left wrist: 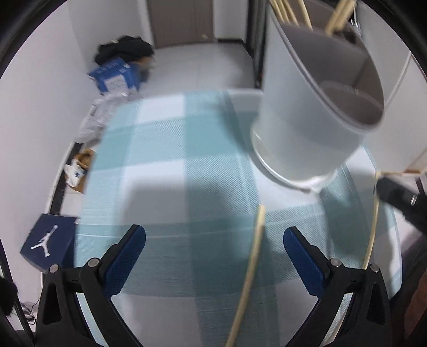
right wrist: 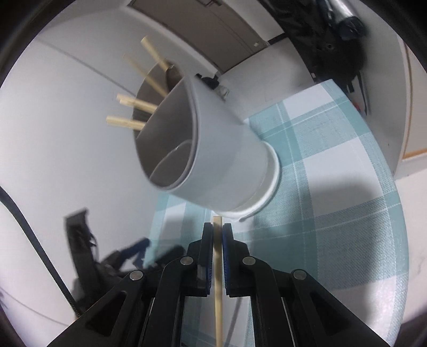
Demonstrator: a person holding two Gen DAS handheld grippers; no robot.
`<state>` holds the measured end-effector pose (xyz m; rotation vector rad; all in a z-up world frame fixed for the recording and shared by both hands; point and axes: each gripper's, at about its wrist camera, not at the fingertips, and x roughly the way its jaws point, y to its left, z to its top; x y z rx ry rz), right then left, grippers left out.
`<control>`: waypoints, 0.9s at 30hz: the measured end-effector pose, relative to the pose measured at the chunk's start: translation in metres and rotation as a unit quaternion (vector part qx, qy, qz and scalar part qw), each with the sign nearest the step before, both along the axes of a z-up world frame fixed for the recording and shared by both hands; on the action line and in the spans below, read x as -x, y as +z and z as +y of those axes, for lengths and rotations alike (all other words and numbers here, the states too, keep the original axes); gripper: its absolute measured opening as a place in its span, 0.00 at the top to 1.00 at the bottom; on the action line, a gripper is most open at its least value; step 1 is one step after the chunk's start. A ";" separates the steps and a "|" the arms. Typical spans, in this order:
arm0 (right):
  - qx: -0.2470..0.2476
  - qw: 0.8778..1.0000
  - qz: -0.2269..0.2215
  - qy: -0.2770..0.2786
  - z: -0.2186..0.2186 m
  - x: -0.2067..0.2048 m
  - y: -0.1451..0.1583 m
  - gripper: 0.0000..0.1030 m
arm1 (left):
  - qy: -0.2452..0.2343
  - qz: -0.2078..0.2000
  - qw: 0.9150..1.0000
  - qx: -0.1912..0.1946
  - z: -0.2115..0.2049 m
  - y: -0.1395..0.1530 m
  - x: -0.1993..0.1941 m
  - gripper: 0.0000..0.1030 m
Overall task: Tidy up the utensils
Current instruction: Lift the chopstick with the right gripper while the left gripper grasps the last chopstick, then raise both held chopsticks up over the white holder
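1. While both wrist views are motion-blurred, the biggest thing is clear: a teal-and-white checked tablecloth [left wrist: 170, 165] covering the table, also visible in the right wrist view [right wrist: 333, 186].
2. Grey utensil holder [left wrist: 315, 106] stands on the cloth at about 1 o'clock in the left wrist view, on a white round base. It has an oval opening with inner dividers. Right wrist view shows it [right wrist: 221, 149] at 12 o'clock, just beyond the fingertips.
3. Several wooden chopsticks [right wrist: 138, 104] stick out of the holder's rear compartment; their ends [left wrist: 288, 12] run off the top edge in the left view.
4. Left gripper [left wrist: 214, 240]: jaws spread wide, holding nothing. One loose chopstick [left wrist: 252, 269] lies on the cloth between the jaws; can't tell if it touches either pad.
5. Right gripper [right wrist: 218, 229]: jaws nearly closed, clamped on a single chopstick [right wrist: 218, 283]. Its tip sticks up just past the fingertips toward the holder's base.
6. Right gripper also shows at 3 o'clock in the left view, with that chopstick [left wrist: 373, 227] hanging below it.
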<state>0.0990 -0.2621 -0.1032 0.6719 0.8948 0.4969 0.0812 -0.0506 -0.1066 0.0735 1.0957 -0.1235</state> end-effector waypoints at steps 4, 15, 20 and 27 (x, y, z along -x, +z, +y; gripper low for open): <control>-0.033 0.999 0.000 -0.021 -0.022 -0.001 0.002 0.94 | -0.006 0.021 1.000 -0.001 -0.006 -0.009 -0.003 0.03; -0.054 0.997 -0.012 -0.057 -0.054 0.000 0.008 0.94 | -0.031 0.041 0.999 -0.006 -0.024 -0.011 -0.014 0.56; -0.051 0.997 -0.023 -0.055 -0.054 0.001 0.012 0.94 | -0.027 0.052 0.998 0.006 -0.028 -0.009 -0.012 0.96; -0.038 0.997 -0.045 -0.053 -0.050 0.008 0.024 0.94 | 0.023 0.038 0.998 0.052 -0.009 0.002 -0.012 0.97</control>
